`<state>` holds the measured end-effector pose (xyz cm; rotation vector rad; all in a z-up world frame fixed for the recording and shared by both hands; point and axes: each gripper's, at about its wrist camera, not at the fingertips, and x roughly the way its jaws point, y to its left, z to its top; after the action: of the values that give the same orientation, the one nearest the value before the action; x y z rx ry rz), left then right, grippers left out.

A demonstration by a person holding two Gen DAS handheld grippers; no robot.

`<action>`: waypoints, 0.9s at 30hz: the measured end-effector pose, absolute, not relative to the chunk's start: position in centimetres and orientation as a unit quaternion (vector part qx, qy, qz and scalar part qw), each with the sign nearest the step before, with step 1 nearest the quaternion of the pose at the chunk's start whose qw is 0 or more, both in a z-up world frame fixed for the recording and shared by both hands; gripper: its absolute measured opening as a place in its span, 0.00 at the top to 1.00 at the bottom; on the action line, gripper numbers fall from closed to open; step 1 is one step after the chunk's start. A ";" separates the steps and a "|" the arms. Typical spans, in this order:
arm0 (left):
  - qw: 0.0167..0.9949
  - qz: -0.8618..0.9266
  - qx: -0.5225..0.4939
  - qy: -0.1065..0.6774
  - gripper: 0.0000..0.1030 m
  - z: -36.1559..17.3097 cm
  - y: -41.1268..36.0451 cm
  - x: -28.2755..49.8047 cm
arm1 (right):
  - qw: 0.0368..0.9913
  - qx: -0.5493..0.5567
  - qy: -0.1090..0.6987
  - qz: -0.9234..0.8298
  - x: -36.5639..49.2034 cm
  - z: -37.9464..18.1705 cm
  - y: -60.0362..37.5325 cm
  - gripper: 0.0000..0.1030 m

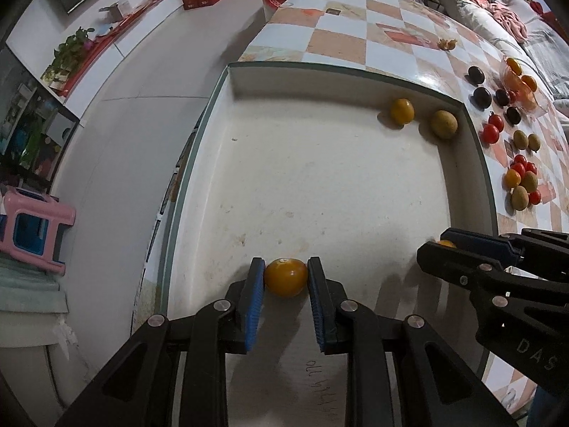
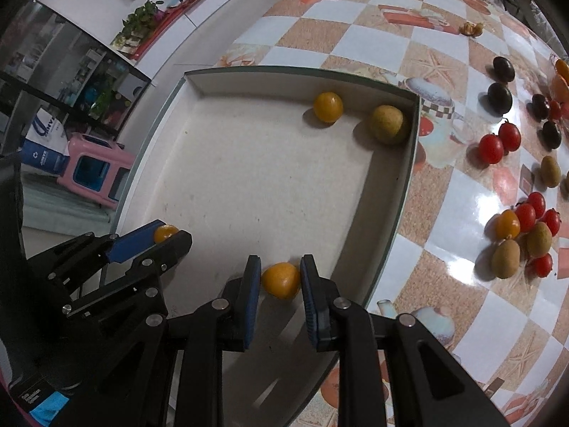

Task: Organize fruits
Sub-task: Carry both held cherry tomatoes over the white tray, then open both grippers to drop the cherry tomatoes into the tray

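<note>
1. I am working both tongs over the shallow white cardboard tray with the green rim [image 1: 476,149], which is sitting on the checkered orange-and-white surface [image 2: 444,213].
2. My left tongs [image 1: 285,277] are clenching a small round orange fruit [image 1: 285,277] between their blue pads, low over the near end of the tray floor.
3. My right tongs [image 2: 281,279] are bracketing a second small orange fruit [image 2: 281,280]; the left pad is touching it, while a thin gap is showing at the right pad, so I cannot tell whether the grip is holding or letting go.
4. Two pieces are already lying in the tray's far right corner: a round orange fruit [image 2: 328,106] and, just beside it, a dull yellow-green oval fruit [image 2: 386,124].
5. I am judging the sorting as early: four fruits are in or over the tray.
6. Most are waiting outside on the surface: dark purple round fruits [image 2: 499,96], glossy red cherry tomatoes [image 2: 490,148], and a mixed cluster of brown-green oval, red and orange fruits [image 2: 526,238].
7. A clear container holding orange fruits [image 1: 519,85] is standing at the far right.
</note>
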<state>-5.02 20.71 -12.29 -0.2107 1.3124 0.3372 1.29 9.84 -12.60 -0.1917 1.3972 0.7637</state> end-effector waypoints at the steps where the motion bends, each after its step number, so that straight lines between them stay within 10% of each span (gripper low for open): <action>1: 0.774 0.162 -0.092 0.605 0.51 -12.3 20.8 -5.0 | 0.695 -0.085 0.627 0.342 1.3 -12.7 9.8 0.62; 2: 0.774 0.167 -0.089 0.604 0.31 -12.2 20.9 -5.0 | 0.695 -0.084 0.627 0.342 1.3 -12.6 9.8 0.57; 12: 0.771 0.173 -0.079 0.608 0.30 -11.9 21.0 -5.0 | 0.703 -0.061 0.612 0.358 1.3 -10.5 9.6 0.23; 27: 0.805 0.102 -0.067 0.581 0.30 -7.2 13.3 -1.3 | 0.775 -0.015 0.585 0.240 6.1 -7.1 -2.0 0.20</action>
<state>-1.27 13.32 -7.16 -0.1436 1.2434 0.2177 6.09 -2.00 -7.13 -0.0330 1.2658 0.5204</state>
